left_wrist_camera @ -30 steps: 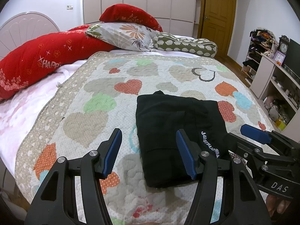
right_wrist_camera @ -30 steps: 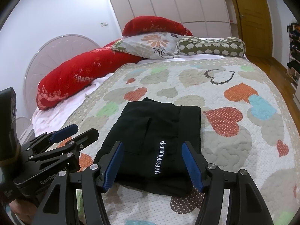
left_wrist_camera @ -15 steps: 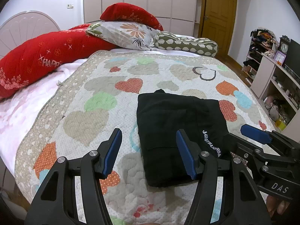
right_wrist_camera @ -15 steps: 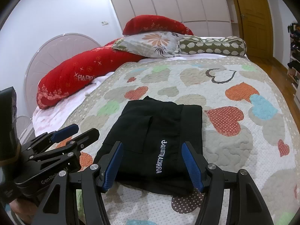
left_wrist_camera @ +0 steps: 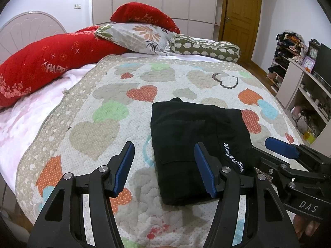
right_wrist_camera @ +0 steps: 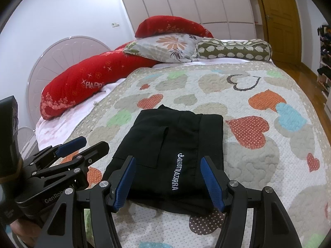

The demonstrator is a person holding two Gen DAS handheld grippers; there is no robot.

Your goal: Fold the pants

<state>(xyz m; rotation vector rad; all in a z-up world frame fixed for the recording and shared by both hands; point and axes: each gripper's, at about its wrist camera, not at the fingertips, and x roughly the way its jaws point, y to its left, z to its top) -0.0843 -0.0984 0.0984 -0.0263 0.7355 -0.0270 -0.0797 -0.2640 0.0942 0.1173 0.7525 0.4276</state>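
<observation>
1. Right now the black pants [left_wrist_camera: 194,144] are lying folded into a compact rectangle on the heart-patterned quilt [left_wrist_camera: 93,128], toward the near edge of the bed, white embroidered lettering showing along their right side.
2. Nearest me, the left gripper [left_wrist_camera: 163,165] is hovering just above the quilt with its jaws spread wide and gripping nothing; its right blue pad is sitting over the near left part of the pants, its left pad over bare quilt.
3. Beside it on the right, the right gripper [right_wrist_camera: 167,177] is also standing wide apart and empty, its two pads framing the near edge of the pants and the lettering between them.
4. Both grippers seem to be floating clear of the fabric, though contact is hard to judge from these angles.
5. Far across the bed, a long red pillow [right_wrist_camera: 93,82], a floral pillow [right_wrist_camera: 165,47] and an olive bolster [right_wrist_camera: 233,50] are resting against the headboard side.
6. Beyond those, a wooden door [left_wrist_camera: 240,16] is standing shut at the far right.
</observation>
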